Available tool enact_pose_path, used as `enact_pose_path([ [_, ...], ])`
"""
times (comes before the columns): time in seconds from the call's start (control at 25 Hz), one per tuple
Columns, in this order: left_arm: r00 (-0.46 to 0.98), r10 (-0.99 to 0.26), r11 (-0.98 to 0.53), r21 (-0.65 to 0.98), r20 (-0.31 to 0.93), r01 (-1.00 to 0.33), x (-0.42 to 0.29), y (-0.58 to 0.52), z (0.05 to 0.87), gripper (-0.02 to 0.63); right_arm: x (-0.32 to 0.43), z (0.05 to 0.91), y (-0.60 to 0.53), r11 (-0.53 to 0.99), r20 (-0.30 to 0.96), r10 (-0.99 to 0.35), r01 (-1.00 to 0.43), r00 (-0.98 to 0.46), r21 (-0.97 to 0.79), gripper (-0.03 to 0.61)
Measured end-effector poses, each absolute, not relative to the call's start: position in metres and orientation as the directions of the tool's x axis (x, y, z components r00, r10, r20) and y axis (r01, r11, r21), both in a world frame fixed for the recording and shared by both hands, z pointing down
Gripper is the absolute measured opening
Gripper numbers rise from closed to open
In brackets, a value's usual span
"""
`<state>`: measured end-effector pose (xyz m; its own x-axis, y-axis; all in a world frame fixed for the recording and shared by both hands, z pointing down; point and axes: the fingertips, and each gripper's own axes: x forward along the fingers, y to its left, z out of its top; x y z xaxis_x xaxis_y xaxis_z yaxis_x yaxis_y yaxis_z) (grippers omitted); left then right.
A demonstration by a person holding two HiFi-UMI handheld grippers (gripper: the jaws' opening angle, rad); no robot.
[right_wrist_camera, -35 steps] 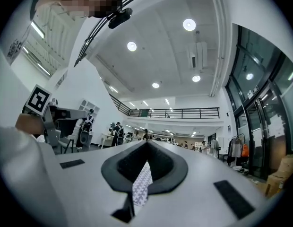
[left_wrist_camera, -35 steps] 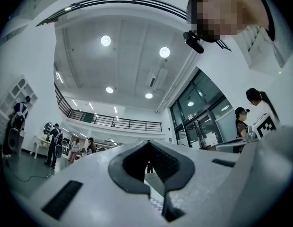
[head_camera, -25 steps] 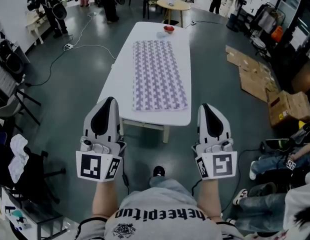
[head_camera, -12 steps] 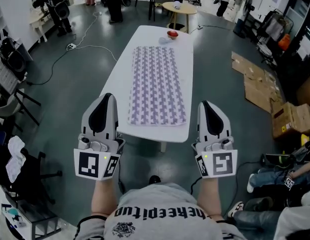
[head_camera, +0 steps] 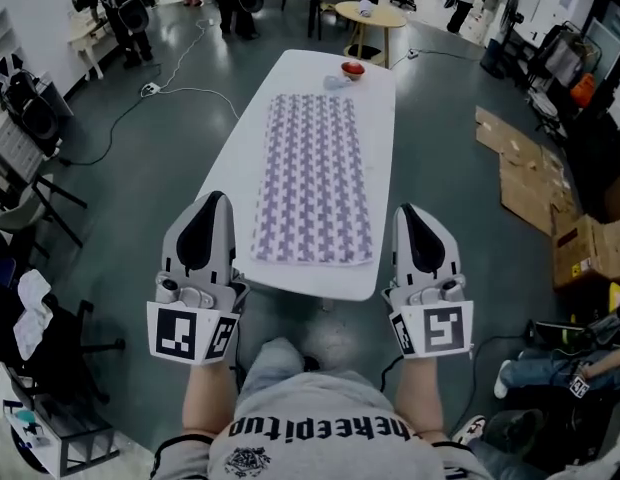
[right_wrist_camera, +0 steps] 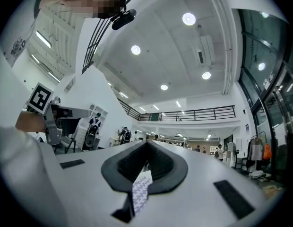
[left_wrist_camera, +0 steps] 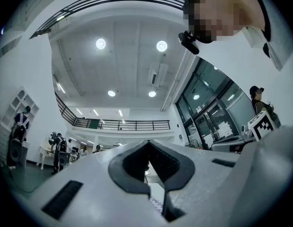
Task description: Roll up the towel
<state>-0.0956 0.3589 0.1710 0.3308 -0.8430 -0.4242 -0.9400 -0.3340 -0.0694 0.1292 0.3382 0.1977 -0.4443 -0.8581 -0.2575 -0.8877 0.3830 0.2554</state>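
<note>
A purple-and-white patterned towel (head_camera: pixel 313 176) lies flat and unrolled along a long white table (head_camera: pixel 378 178) in the head view. Both grippers are held short of the table's near end, apart from the towel. My left gripper (head_camera: pixel 219 200) is shut with nothing in it, near the table's near left corner. My right gripper (head_camera: pixel 405 212) is shut and empty, near the near right corner. In the right gripper view a strip of the towel (right_wrist_camera: pixel 140 190) shows through the slit between the closed jaws. The left gripper (left_wrist_camera: pixel 147 143) view tilts up at the ceiling.
A small red bowl (head_camera: pixel 352 68) sits at the table's far end. Flattened cardboard (head_camera: pixel 525 173) and boxes (head_camera: pixel 590 253) lie on the floor to the right. A cable (head_camera: pixel 140 118) runs across the floor on the left. A round table (head_camera: pixel 363 13) and people stand beyond.
Both grippers and the person have come closer to the table; its near end now lies between the two grippers. Both jaws stay shut.
</note>
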Motion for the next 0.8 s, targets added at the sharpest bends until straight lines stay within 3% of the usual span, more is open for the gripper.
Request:
enact_pose_path([
  [0.28, 0.326, -0.853, -0.321, -0.083, -0.407, -0.944, -0.060, 0.327, 0.157, 0.005, 0.164, 0.187, 0.304, 0.396, -0.245, -0.857, -0.884, -0.453, 0.247, 0.003],
  [0.8, 0.358, -0.854, -0.344, -0.107, -0.377, -0.933, -0.098, 0.213, 0.183, 0.005, 0.125, 0.210, 0.199, 0.370, -0.222, -0.877, -0.894, -0.425, 0.252, 0.002],
])
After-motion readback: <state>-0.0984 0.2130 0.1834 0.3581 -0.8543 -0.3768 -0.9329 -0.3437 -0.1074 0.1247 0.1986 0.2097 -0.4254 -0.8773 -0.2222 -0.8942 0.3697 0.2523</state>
